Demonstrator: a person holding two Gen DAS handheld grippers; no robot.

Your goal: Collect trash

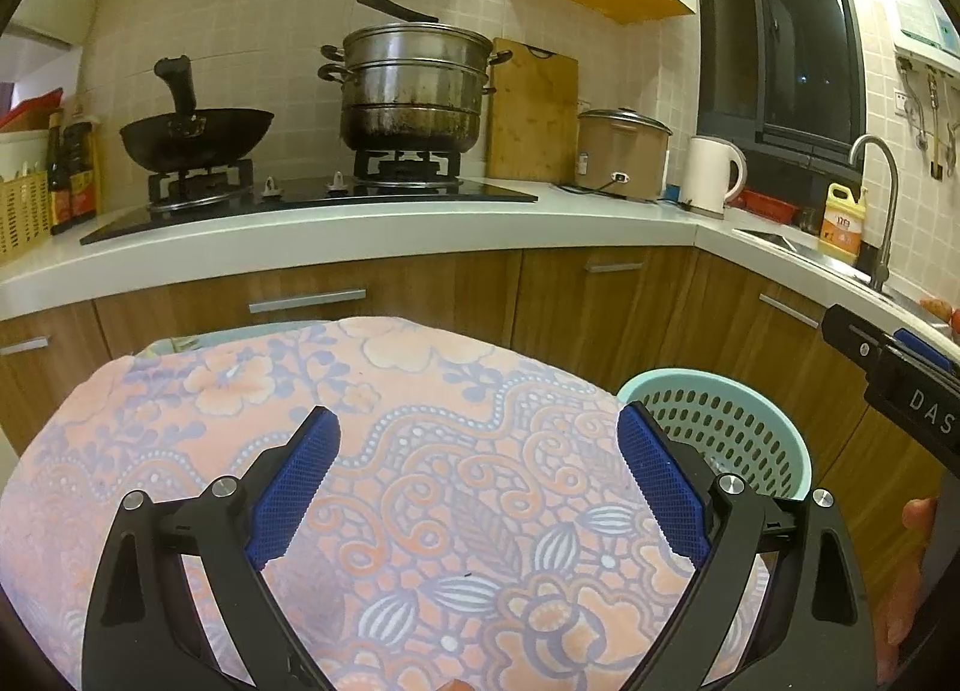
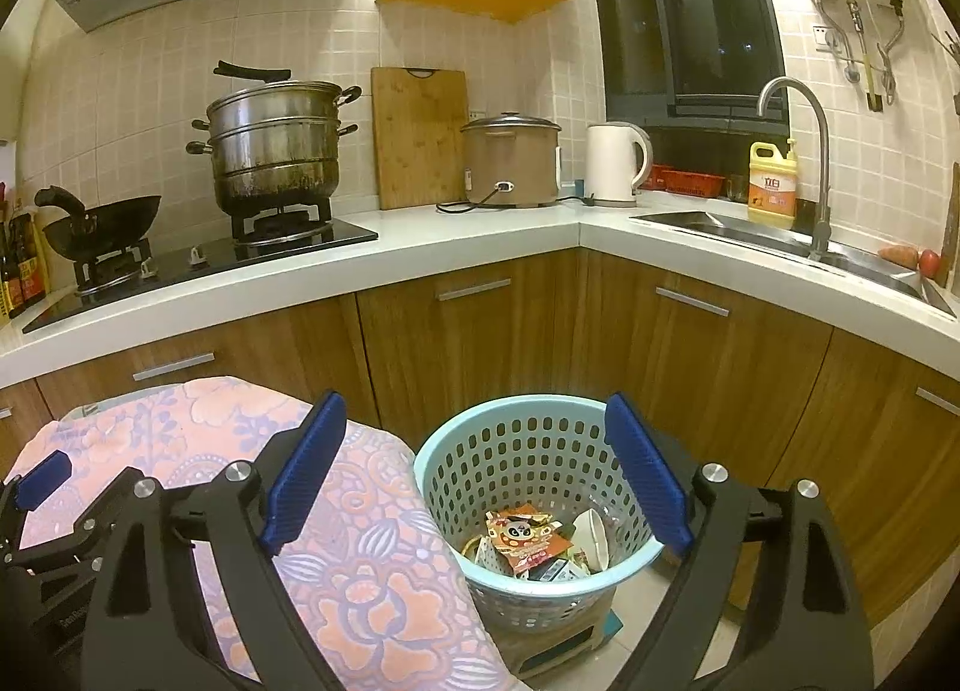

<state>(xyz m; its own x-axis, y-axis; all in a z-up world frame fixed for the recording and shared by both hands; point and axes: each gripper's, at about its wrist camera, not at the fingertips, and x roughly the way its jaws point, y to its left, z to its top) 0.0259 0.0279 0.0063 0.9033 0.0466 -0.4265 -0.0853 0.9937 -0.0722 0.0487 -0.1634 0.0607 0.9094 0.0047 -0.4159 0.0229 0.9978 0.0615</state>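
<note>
Counts, both views: 2 grippers, left gripper & right gripper, 2 blue pads each. 1 light-blue basket w/ trash inside: 1 red printed wrapper, 1 white paper cup, more scraps beneath, no. unclear. 1 floral cloth. On stove: 1 black wok, 1 stacked steel steamer pot, 2 burners. 1 cutting board, 1 rice cooker, 1 white kettle, 1 yellow detergent bottle, 1 faucet, 1 sink.

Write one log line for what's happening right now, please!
left gripper: open, empty, over cloth | right gripper: open, empty, over basket | trash: in basket
</note>
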